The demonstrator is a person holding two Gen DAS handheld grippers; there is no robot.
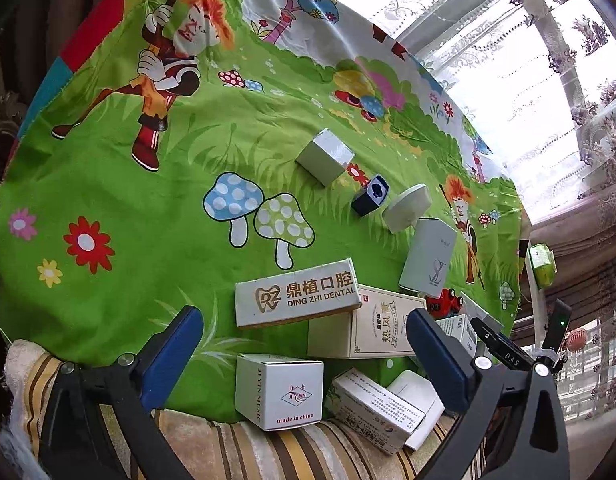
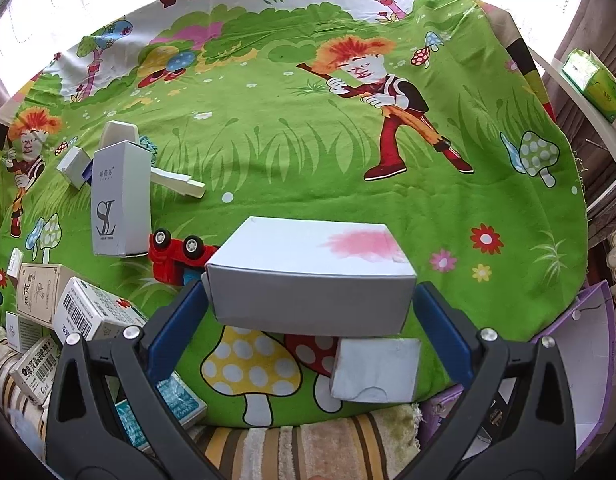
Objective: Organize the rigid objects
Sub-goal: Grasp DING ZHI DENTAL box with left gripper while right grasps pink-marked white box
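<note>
Right gripper (image 2: 309,308) held low over the near edge of the green cartoon-print cloth (image 2: 268,152) on the tabletop, pointing forward across it, blue-padded fingers (image 2: 176,320) spread to either side of a white rectangular cardboard box with a pink stain on top (image 2: 308,276). Box set crosswise between the jaws, long axis running left to right, stained top face up, plain grey-shaded front face toward the camera. Jaws parted about as wide as the box; left pad at the box's lower left corner, right pad just beside its right end, firm contact impossible to confirm. Under and just behind the box, a small white square carton (image 2: 375,370) lying flat on the cloth. Left of the box, a red toy car (image 2: 176,256) tipped on its side, wheels up, and a tall white "SL" carton (image 2: 122,204) standing upright.

Left gripper (image 1: 304,354) also low at the cloth's near edge, angled forward and slightly right, jaws wide open and holding nothing. Between its fingers, a cluster of cartons: a white "DING ZHI DENTAL" box (image 1: 296,294) lying with long axis left to right, a cream carton with Chinese lettering (image 1: 363,328) just behind and partly under it, a white "JI YIN" cube (image 1: 280,390) upright at the cloth's edge. Further out, well apart, a pale green-grey cube (image 1: 325,156) resting tilted on the cloth.
</note>
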